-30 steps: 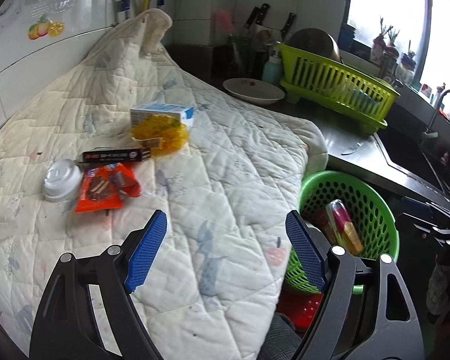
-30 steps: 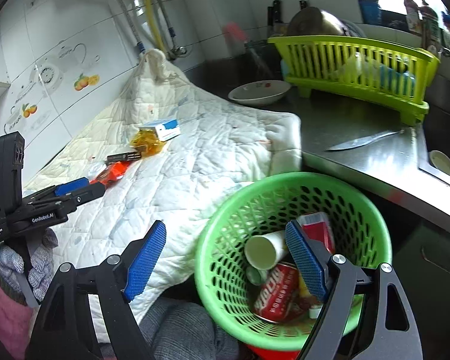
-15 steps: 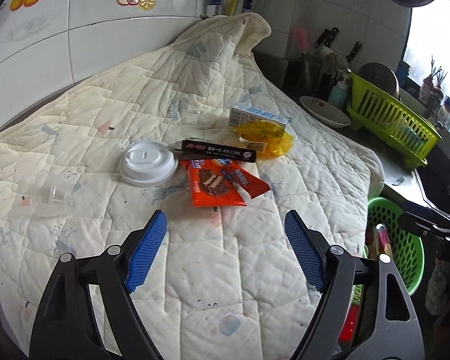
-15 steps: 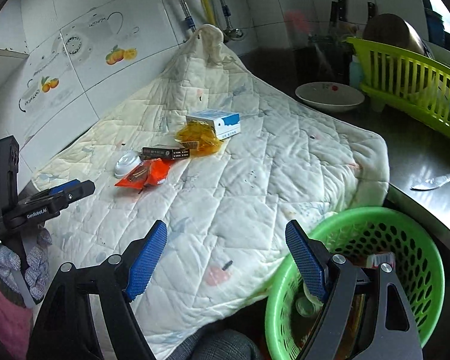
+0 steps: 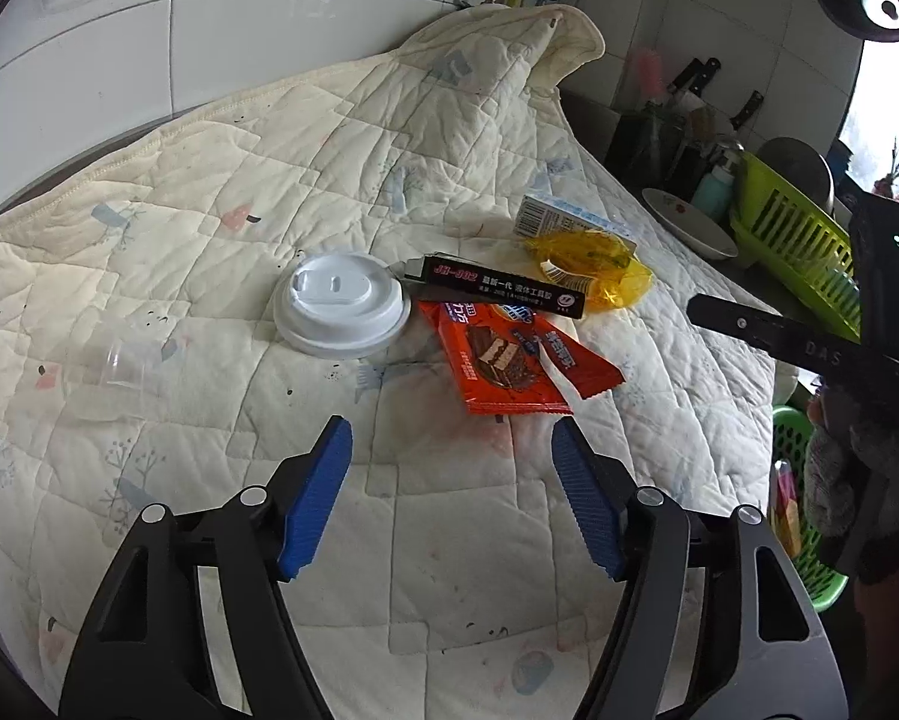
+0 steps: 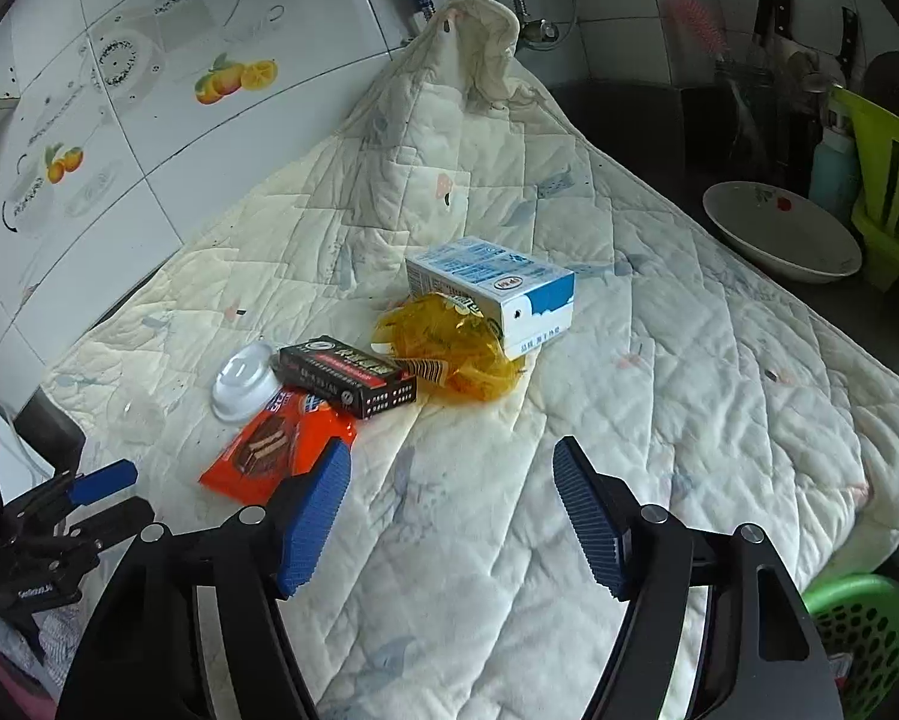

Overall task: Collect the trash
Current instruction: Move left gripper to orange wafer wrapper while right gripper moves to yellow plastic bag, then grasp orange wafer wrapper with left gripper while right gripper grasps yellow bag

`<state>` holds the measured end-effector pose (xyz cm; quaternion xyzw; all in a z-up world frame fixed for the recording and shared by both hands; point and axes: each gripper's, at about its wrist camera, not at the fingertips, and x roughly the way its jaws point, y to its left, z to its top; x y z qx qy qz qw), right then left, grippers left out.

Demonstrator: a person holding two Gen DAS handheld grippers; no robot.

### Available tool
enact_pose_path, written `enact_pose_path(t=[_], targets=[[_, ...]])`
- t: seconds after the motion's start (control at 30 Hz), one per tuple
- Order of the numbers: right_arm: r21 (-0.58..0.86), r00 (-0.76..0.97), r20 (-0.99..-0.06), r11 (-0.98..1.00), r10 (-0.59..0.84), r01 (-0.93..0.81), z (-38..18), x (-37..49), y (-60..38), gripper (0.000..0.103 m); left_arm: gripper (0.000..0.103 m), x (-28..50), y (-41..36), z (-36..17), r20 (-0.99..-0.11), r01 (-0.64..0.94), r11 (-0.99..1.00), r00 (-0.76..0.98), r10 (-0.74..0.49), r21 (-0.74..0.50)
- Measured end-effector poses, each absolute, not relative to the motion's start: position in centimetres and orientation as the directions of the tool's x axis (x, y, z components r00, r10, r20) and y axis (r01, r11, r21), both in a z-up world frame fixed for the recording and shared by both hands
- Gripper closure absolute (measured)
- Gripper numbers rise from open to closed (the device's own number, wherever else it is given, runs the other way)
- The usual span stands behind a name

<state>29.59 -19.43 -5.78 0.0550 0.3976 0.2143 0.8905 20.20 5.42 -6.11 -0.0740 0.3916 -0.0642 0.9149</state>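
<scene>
Two grippers: my left gripper (image 5: pixel 451 456) and right gripper (image 6: pixel 451 480), both spread, empty.
Nearest trash: orange wrapper (image 5: pixel 512 357), just beyond my left, long axis running far-left to near-right.

Soft daylight from window (image 5: pixel 881 114) at right, blown-out glare there, fisheye-bent edges, dark vignetted corners
</scene>
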Motion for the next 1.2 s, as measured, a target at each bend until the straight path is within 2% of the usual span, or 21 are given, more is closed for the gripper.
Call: enact_pose_path(t=[0.13,0.3,0.5,0.57,0.67,0.7,0.77,0.83,0.93,1.2], targets=[[0.272,0.567,-0.706,0.902,0.424,-0.336,-6.9,32.5,-18.4,0.041,0.038,21.3,5.6,-6.4,-0.713,0.061,0.979,0.677,-0.183,-0.194],[0.278,0.550,-0.719,0.901,0.426,-0.334,-8.0,34.9,-17.5,0.043,0.041,22.8,4.9,-6.8,-0.723,0.085,0.976,0.659,-0.207,-0.202],[0.286,0.533,-0.731,0.901,0.425,-0.326,-8.9,36.4,-16.7,0.052,0.047,24.8,3.9,-7.8,-0.739,0.101,0.963,0.624,-0.256,-0.248],[0.289,0.532,-0.729,0.898,0.431,-0.332,-8.8,36.4,-16.7,0.059,0.051,25.5,3.7,-8.3,-0.747,0.102,0.959,0.608,-0.269,-0.263],[0.286,0.533,-0.731,0.900,0.427,-0.329,-8.8,36.4,-16.8,0.071,0.058,26.3,3.6,-8.9,-0.759,0.093,0.957,0.589,-0.276,-0.275],[0.289,0.530,-0.730,0.898,0.430,-0.330,-8.8,36.4,-16.9,0.072,0.064,26.5,3.6,-9.1,-0.762,0.092,0.955,0.583,-0.282,-0.283],[0.286,0.533,-0.730,0.900,0.427,-0.329,-8.9,36.2,-17.0,0.074,0.070,26.7,3.6,-9.4,-0.765,0.090,0.952,0.576,-0.288,-0.291],[0.283,0.539,-0.728,0.902,0.424,-0.327,-8.9,36.0,-17.1,0.075,0.083,26.8,3.7,-9.7,-0.766,0.085,0.953,0.576,-0.286,-0.292],[0.277,0.544,-0.725,0.902,0.423,-0.332,-8.8,35.6,-17.1,0.075,0.091,26.6,4.0,-9.8,-0.761,0.074,0.949,0.579,-0.292,-0.308],[0.298,0.566,-0.690,0.890,0.451,-0.345,-7.1,32.3,-18.3,0.076,0.099,24.4,3.8,-8.0,-0.731,0.099,0.953,0.620,-0.285,-0.287]])
